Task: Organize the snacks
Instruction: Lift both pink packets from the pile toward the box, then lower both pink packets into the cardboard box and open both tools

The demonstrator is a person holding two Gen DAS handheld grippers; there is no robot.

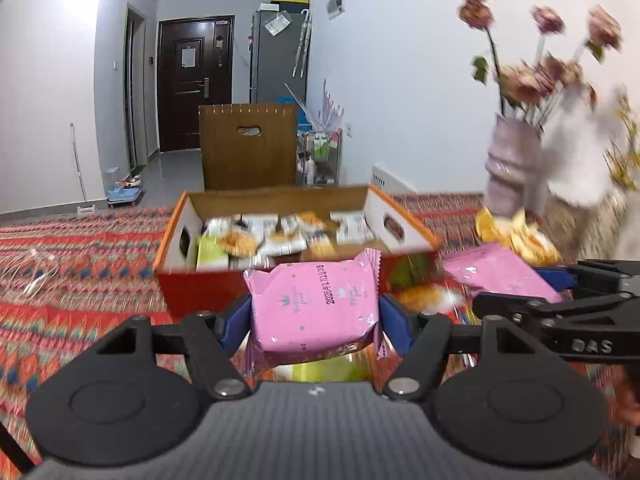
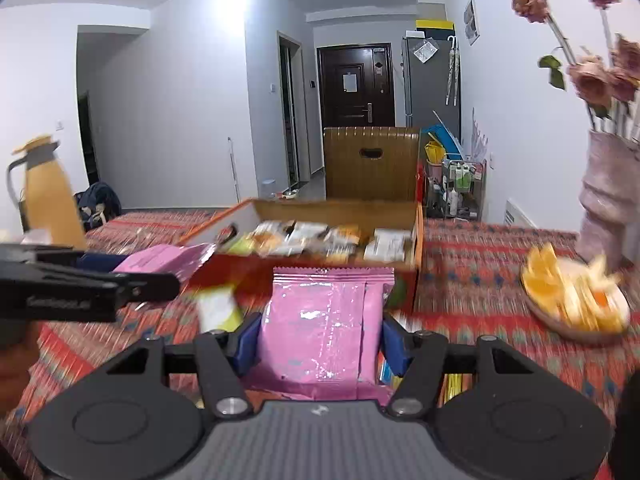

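My left gripper [image 1: 314,320] is shut on a pink snack packet [image 1: 316,304], held above the patterned cloth just in front of an open orange cardboard box [image 1: 176,224] holding several wrapped snacks. My right gripper [image 2: 320,344] is shut on a second pink snack packet [image 2: 324,328], also just short of the box [image 2: 419,240]. Each gripper shows in the other's view: the right one [image 1: 560,300] at the right with its pink packet [image 1: 496,270], the left one [image 2: 80,288] at the left with its packet [image 2: 160,260]. Loose snacks [image 1: 424,296] lie by the box.
A plate of orange slices [image 2: 576,300] sits right of the box, by a pink vase of dried roses [image 2: 608,208]. A yellow thermos jug [image 2: 48,196] stands at the far left. A brown chair back [image 1: 248,144] stands behind the table.
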